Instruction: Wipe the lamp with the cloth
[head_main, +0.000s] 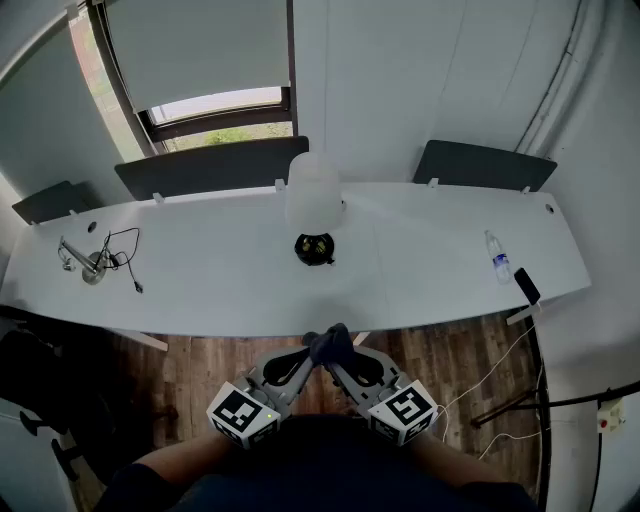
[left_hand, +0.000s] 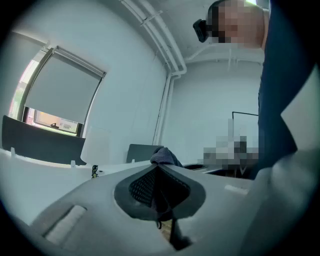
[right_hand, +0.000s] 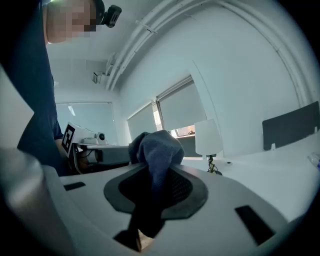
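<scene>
The lamp (head_main: 313, 192) has a white shade on a black base and stands mid-table, toward the far edge. A dark blue-grey cloth (head_main: 329, 344) is bunched below the table's near edge, over the wooden floor, well short of the lamp. My left gripper (head_main: 311, 354) and right gripper (head_main: 343, 356) meet tip to tip there, both shut on the cloth. In the left gripper view the cloth (left_hand: 164, 156) pokes out past the tips of the left gripper (left_hand: 159, 166), with the lamp (left_hand: 95, 146) far off to the left. In the right gripper view the cloth (right_hand: 155, 150) bulges from the right gripper (right_hand: 151, 167), with the lamp (right_hand: 208, 137) beyond.
On the long white table (head_main: 220, 290), a metal object with a black cable (head_main: 92, 262) lies at the left. A water bottle (head_main: 498, 258) and a dark phone (head_main: 526, 285) lie at the right. Dark chair backs (head_main: 210, 165) stand behind the table. Cables trail on the floor at the right.
</scene>
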